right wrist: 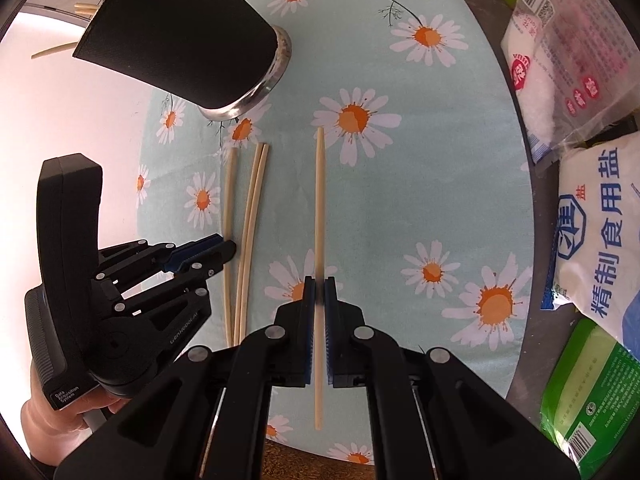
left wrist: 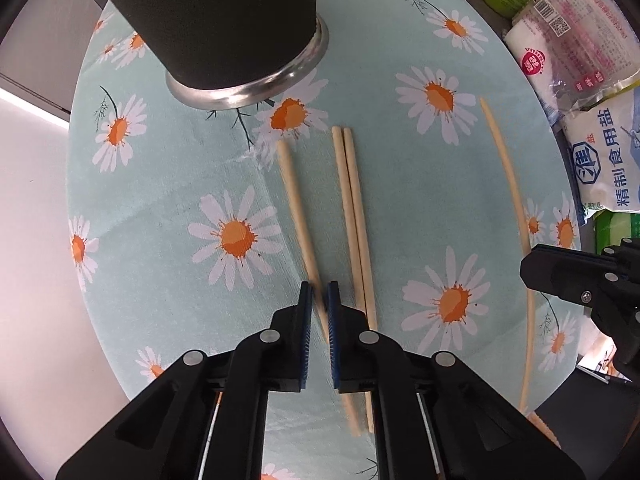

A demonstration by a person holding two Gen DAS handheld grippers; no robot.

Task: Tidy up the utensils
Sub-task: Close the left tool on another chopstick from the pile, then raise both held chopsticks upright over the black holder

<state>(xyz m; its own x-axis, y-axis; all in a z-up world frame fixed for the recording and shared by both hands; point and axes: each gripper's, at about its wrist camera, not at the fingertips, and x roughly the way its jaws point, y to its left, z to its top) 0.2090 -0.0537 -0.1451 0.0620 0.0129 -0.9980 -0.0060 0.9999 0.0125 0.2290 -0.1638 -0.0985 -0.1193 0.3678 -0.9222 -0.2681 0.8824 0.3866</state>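
Several pale wooden chopsticks lie lengthwise on a daisy-print cloth (left wrist: pixel 168 184). My left gripper (left wrist: pixel 319 294) has its jaws narrowly apart around the near end of the leftmost chopstick (left wrist: pixel 294 204); a pair of chopsticks (left wrist: pixel 352 208) lies just right of it. My right gripper (right wrist: pixel 319 290) is closed around a single chopstick (right wrist: pixel 319 192) lying apart to the right, also seen in the left wrist view (left wrist: pixel 510 184). A black utensil cup (left wrist: pixel 224 28) with a steel base stands at the far end of the cloth; it also shows in the right wrist view (right wrist: pixel 180 36), with chopsticks sticking out.
Salt and sugar bags (right wrist: pixel 592 216) and a green packet (right wrist: pixel 588 392) line the right side beyond the cloth's edge. The left gripper body (right wrist: pixel 120 292) is close on the right gripper's left. A pale wall or counter lies left of the cloth.
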